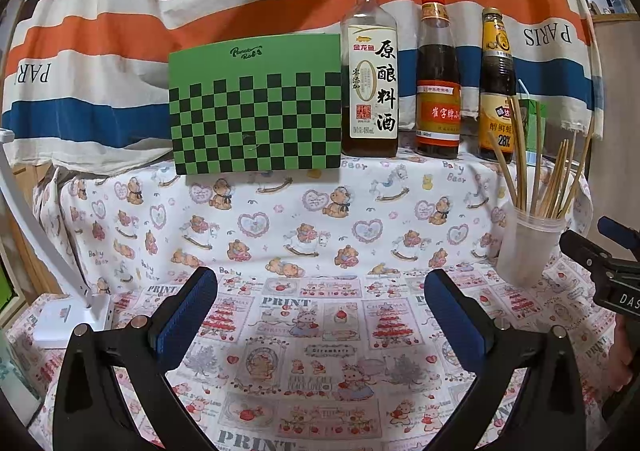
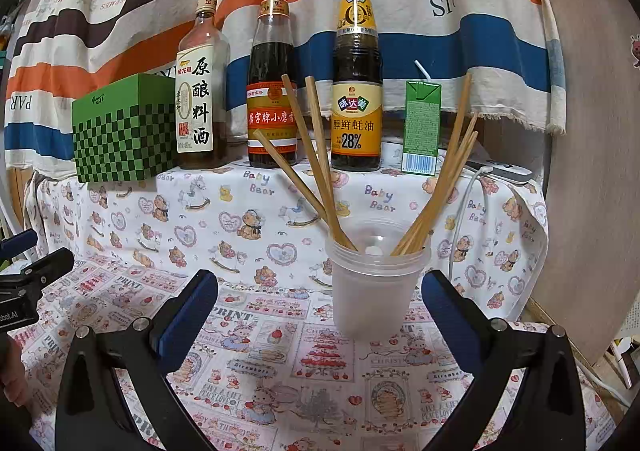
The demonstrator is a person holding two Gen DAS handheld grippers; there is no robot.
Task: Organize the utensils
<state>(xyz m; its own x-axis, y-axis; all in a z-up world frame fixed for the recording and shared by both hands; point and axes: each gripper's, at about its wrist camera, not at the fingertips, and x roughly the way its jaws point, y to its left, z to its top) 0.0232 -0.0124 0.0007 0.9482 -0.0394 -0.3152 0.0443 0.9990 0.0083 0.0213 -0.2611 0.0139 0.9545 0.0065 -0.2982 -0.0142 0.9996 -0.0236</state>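
Printed cloth [image 2: 280, 363] carries a cup [image 2: 374, 291] of chopsticks [image 2: 320, 155]; left gripper [image 1: 320, 315] and right gripper [image 2: 320, 315] both gape, empty.

3 bottles [image 2: 274, 75], 1 cup [image 2: 374, 283], 1 green box [image 2: 124, 131], 1 carton [image 2: 422, 127], several chopsticks [image 2: 320, 155].

A green checkered box [image 1: 256, 107] stands left of three sauce bottles [image 2: 272, 75], with a green drink carton [image 2: 422, 127] at their right.
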